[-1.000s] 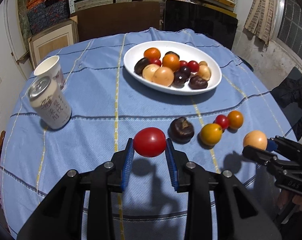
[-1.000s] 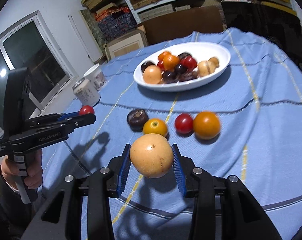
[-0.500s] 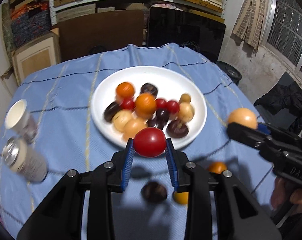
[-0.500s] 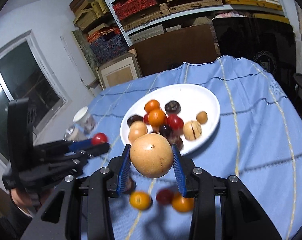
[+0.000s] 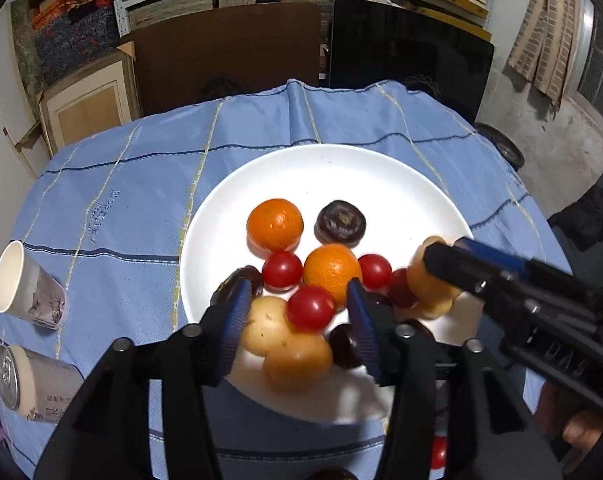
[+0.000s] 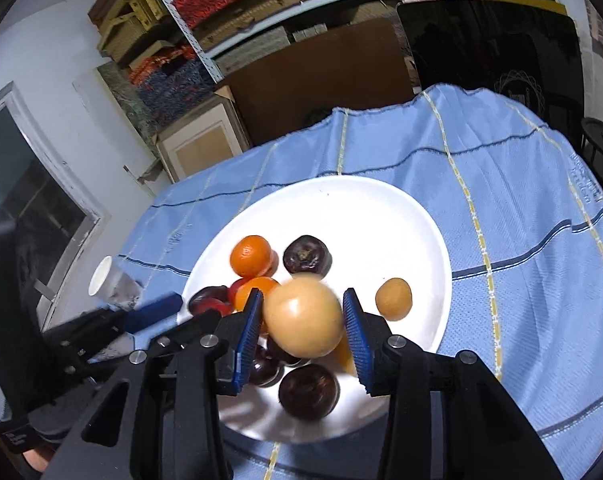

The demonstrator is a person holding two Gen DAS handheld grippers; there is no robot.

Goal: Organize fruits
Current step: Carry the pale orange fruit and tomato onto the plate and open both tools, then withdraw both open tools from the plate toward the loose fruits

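Note:
A white plate (image 5: 341, 160) on the blue cloth holds several fruits: oranges, red tomatoes, dark plums and pale round ones. My left gripper (image 5: 298, 292) hangs over the plate's near side. Its jaws are opening, and the red tomato (image 5: 311, 308) sits between them with a gap on each side, resting on the pile. My right gripper (image 6: 302, 296) is shut on a pale orange fruit (image 6: 305, 318) above the plate (image 6: 341, 192). In the left wrist view that right gripper (image 5: 441, 256) reaches in from the right, close beside the left one.
A paper cup (image 5: 25, 280) and a drink can (image 5: 33, 384) stand left of the plate. A loose red fruit (image 5: 439, 452) lies on the cloth at the near edge. Boxes, boards and shelves crowd the space behind the table.
Both grippers have moved forward from the loose fruits to above the plate. The left jaws have spread and let go of the red tomato. The right one still grips its pale fruit.

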